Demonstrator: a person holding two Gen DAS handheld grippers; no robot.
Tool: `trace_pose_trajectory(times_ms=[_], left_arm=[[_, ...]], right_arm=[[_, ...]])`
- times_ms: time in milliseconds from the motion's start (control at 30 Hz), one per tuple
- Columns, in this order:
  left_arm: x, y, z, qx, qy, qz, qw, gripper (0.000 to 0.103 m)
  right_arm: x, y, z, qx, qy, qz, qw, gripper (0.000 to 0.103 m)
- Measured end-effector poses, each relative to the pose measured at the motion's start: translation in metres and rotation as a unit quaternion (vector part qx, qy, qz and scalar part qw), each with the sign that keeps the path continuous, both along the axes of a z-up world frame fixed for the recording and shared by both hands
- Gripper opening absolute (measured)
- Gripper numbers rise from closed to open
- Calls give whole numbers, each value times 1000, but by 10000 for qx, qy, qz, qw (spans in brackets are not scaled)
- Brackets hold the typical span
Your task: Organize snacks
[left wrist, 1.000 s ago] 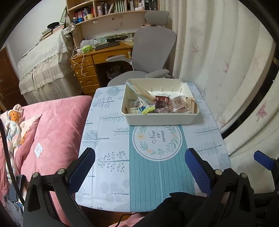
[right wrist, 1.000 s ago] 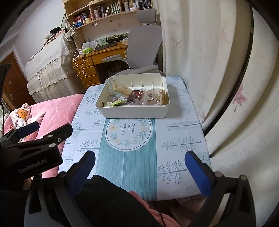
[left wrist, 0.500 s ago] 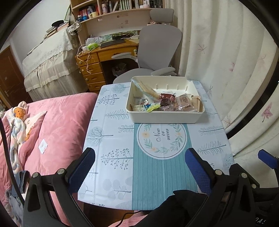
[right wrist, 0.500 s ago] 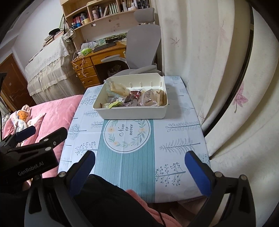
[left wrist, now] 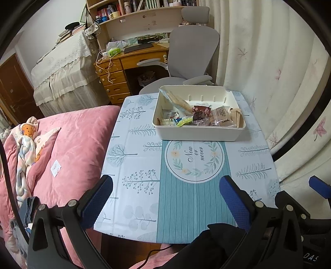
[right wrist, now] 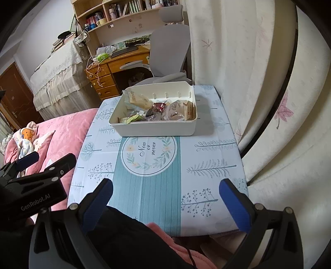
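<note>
Change: both views sit farther back from the table than a second ago.
Left gripper (left wrist: 165, 198): jaws spread wide, empty.
Right gripper (right wrist: 165, 198): jaws apart, empty.
Snacks: wrapped snack packets (left wrist: 198, 117) heaped in white rectangular plastic bin (left wrist: 198, 133), far table end.
Room: tree-print tablecloth (right wrist: 206, 165) bare on the near side; cream curtain (right wrist: 269, 103) beside its right edge.

Wooden desk (left wrist: 132, 60) with bookshelf (left wrist: 144, 8), grey office chair (left wrist: 192, 49), cream floral curtains (left wrist: 269, 62), pink-quilted bed (left wrist: 68, 149), brown door (left wrist: 14, 87)
</note>
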State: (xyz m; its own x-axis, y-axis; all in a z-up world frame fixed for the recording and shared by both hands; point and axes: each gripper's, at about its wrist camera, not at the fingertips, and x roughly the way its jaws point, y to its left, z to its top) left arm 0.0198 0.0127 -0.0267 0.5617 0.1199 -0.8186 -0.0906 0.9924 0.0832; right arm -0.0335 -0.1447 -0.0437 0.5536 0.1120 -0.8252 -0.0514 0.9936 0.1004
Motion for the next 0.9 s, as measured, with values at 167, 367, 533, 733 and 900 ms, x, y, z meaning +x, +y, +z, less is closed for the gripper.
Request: trace_pose_trajectory(times_ms=[167, 367, 533, 733, 900], left_arm=[[-1, -3, 0, 0, -12, 4, 10000, 102], [-2, -9, 1, 6, -20, 31, 10000, 102], [-4, -15, 2, 26, -30, 87, 10000, 102], [-5, -23, 1, 22, 10, 193, 9998, 102], [-8, -28, -2, 8, 54, 239, 9997, 102]], right_arm=[[-1, -7, -1, -33, 32, 35, 10000, 103], [-1, -8, 0, -32, 31, 42, 10000, 103], [0, -14, -1, -26, 42, 105, 9999, 103], [4, -23, -1, -23, 86, 229, 9997, 103], [4, -26, -2, -61, 109, 318, 9994, 103]])
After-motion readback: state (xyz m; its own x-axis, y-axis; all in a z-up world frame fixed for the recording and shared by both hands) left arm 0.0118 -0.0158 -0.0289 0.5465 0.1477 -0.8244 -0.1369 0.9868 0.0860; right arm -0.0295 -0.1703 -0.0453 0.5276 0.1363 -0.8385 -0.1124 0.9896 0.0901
